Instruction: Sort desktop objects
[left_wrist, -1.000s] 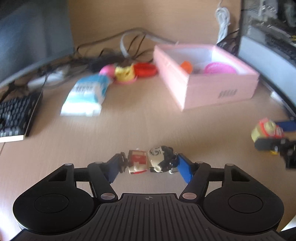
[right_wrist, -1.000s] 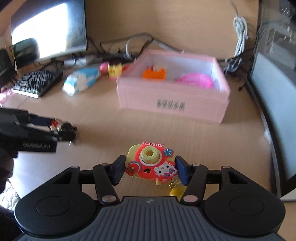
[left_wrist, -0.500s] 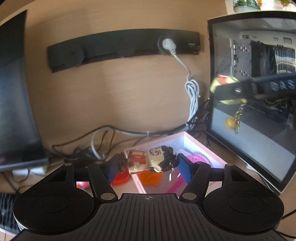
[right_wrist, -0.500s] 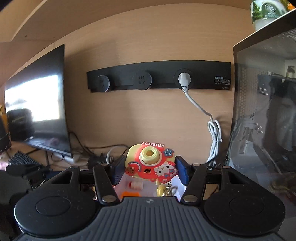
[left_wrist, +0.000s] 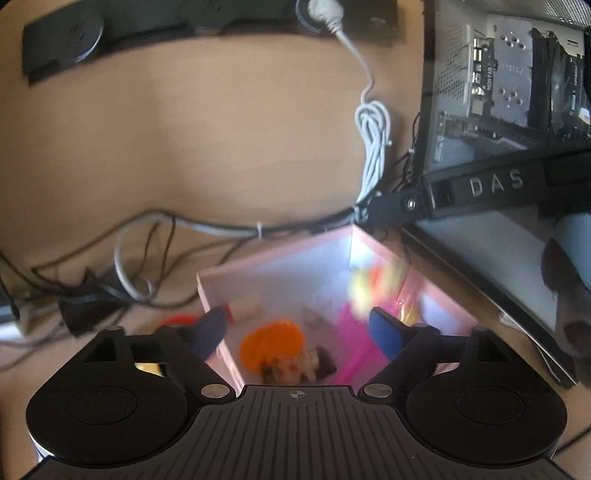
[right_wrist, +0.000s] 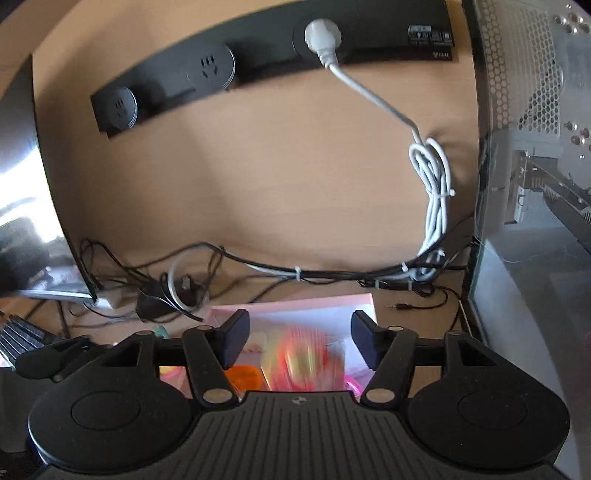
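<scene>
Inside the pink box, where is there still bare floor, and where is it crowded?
Bare white floor remains in the rectangular pink cardboard box, at its far left corner behind the flat orange plastic piece. The near side is crowded: orange piece, small black-haired toy figure, pink round plastic item and a blurred red-and-yellow toy.

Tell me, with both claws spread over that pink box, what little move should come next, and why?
Probably draw both grippers back toward the desk for more clutter. The left gripper is opening with nothing between its fingers, and the small figure lies in the pink box. The right gripper is opening too, and the blurred toy camera is dropping clear of its fingers into the box.
</scene>
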